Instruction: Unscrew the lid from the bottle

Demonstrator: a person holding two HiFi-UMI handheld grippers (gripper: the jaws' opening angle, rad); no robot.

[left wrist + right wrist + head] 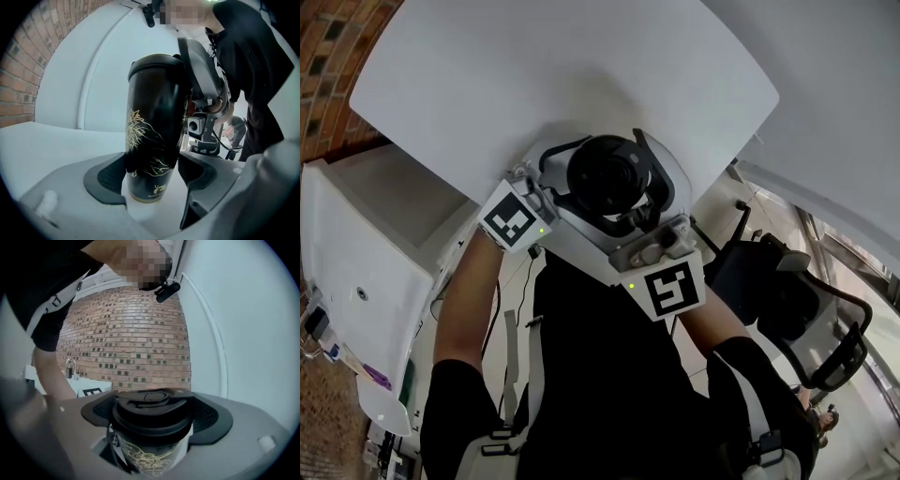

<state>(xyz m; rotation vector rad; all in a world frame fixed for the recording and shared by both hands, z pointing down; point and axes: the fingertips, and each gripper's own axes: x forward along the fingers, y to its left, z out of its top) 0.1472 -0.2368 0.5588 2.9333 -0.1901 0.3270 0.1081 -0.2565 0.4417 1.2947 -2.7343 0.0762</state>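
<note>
A black bottle (152,126) with a gold floral print stands upright between the pads of my left gripper (152,174), which press on its lower body from both sides. Its black lid (152,411) sits between the pads of my right gripper (152,414), which close against its rim. In the head view the lid (609,173) shows from above, ringed by white gripper parts. The left marker cube (514,222) is at its lower left and the right marker cube (672,288) at its lower right. The bottle is held in the air in front of the person.
A white round table (562,66) lies below the grippers. A brick wall (328,66) is at the far left, with a white cabinet (356,253) beside it. A black office chair (806,300) stands at the right.
</note>
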